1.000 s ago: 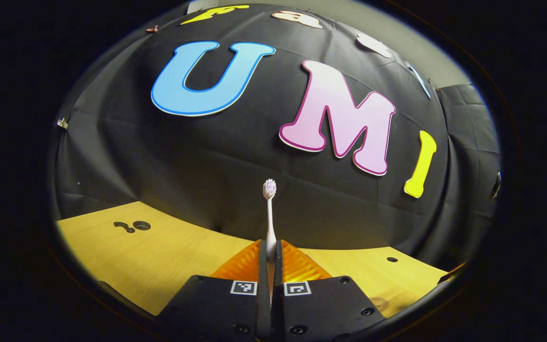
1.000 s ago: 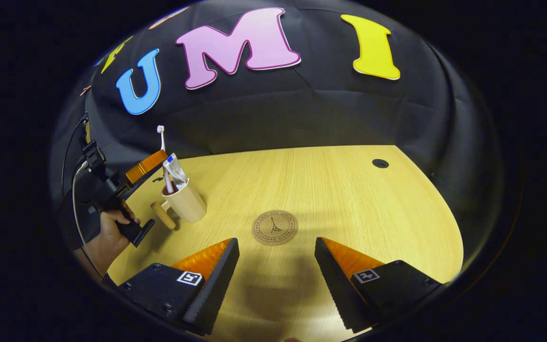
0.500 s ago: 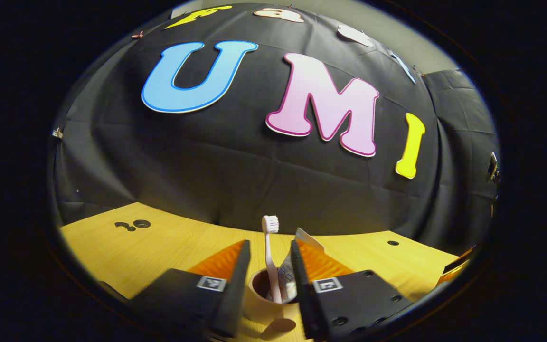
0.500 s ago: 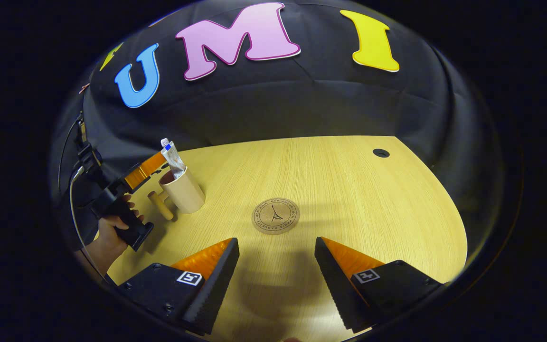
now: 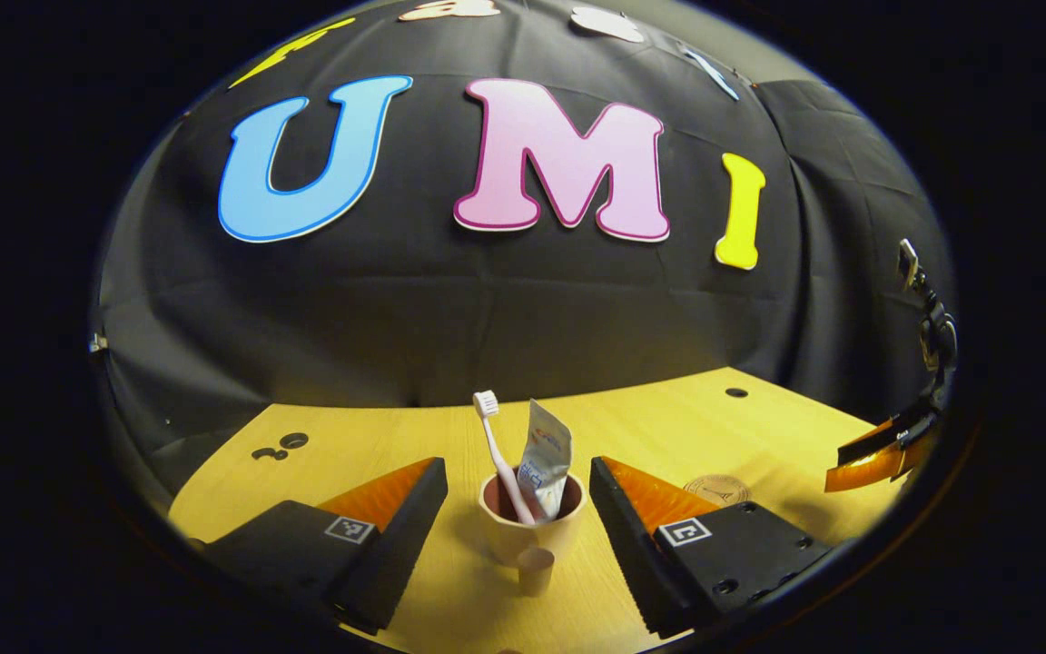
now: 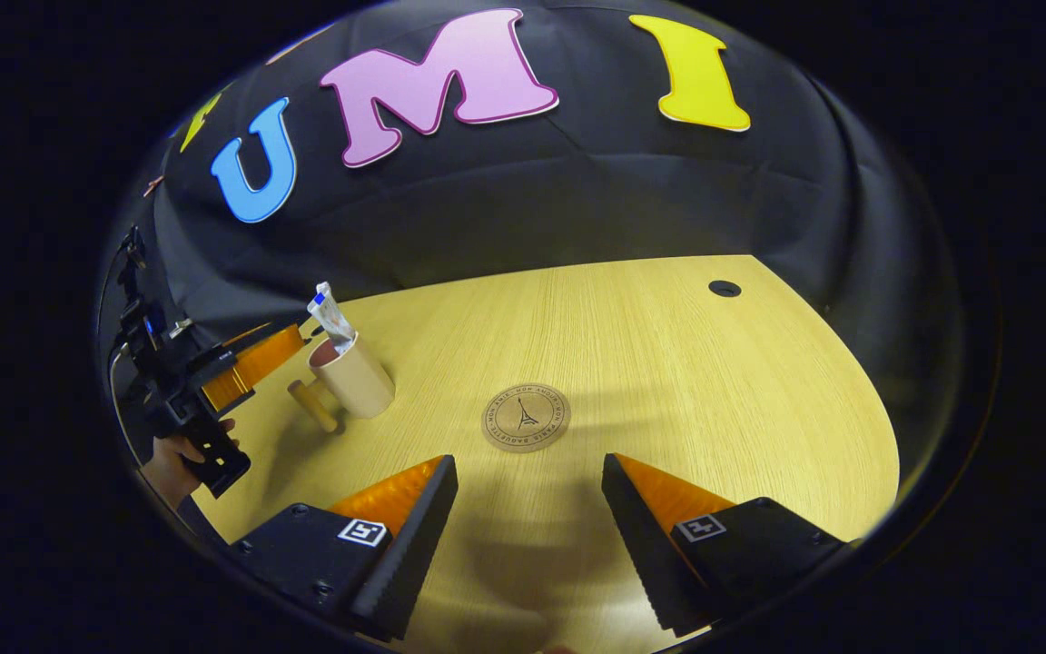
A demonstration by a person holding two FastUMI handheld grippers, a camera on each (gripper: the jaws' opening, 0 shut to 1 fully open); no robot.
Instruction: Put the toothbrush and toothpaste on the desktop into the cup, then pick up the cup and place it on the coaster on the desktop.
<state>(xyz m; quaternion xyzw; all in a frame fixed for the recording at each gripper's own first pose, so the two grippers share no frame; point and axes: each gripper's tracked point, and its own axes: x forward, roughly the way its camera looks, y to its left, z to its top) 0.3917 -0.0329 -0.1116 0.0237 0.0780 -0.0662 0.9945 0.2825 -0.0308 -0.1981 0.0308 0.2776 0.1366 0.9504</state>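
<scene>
A beige cup (image 5: 532, 531) with a peg handle (image 5: 536, 568) stands upright on the wooden desktop. In it lean a white and pink toothbrush (image 5: 494, 445) and a silver toothpaste tube (image 5: 545, 454). My left gripper (image 5: 516, 468) is open, just short of the cup, a finger off to each side and touching nothing. The round brown coaster (image 5: 715, 489) lies to the right of the cup. In the right gripper view, my right gripper (image 6: 527, 463) hovers open just before the coaster (image 6: 526, 418). The cup (image 6: 355, 377) and tube (image 6: 330, 313) stand at the left, beside the left gripper (image 6: 241, 363).
A hand (image 6: 173, 450) holds the left gripper's handle at the desk's left edge. The desktop (image 6: 668, 363) has a small hole (image 6: 725, 289) at the far right and more holes (image 5: 273, 447) at the far left. The black cloth wall rises close behind the desk.
The left gripper has opened and let go of the toothbrush, which now stands in the cup. It has then drawn back and lower. The right gripper has barely moved.
</scene>
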